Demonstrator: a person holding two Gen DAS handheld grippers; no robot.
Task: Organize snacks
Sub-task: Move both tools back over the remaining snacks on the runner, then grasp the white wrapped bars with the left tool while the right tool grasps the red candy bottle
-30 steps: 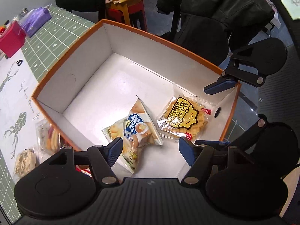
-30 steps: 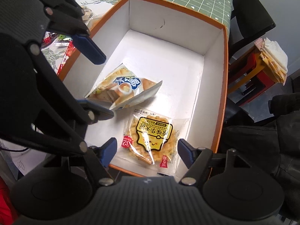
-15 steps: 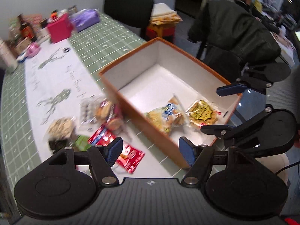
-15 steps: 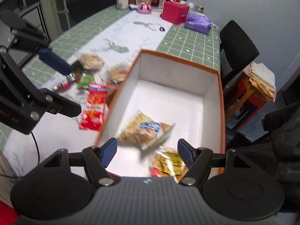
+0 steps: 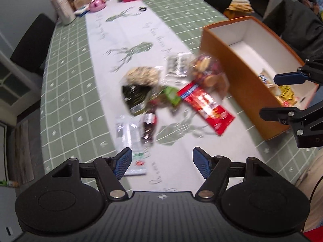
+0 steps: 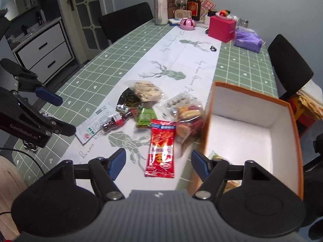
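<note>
An orange box (image 6: 290, 121) with white inside stands at the table's right edge; it also shows in the left wrist view (image 5: 238, 64). Two snack packets lie in its near end (image 5: 284, 92). A pile of snacks lies left of it: a red packet (image 6: 162, 147) (image 5: 206, 106), a clear bag of mixed crackers (image 6: 187, 119), a green packet (image 6: 146, 116), a rice cake packet (image 6: 146, 90) and a white flat packet (image 6: 90, 129). My left gripper (image 5: 161, 162) is open and empty above the table's near part. My right gripper (image 6: 158, 164) is open and empty above the red packet's near end.
A pink box (image 6: 221, 29), a purple pack (image 6: 247, 39), bottles (image 6: 193, 5) and a white canister (image 6: 160, 8) stand at the table's far end. Black chairs (image 6: 125, 22) (image 6: 288, 66) flank the table. A cabinet with drawers (image 6: 44, 48) stands left.
Both grippers have pulled back out of the box and swung left toward the snack pile on the table. Both stay open and empty.
</note>
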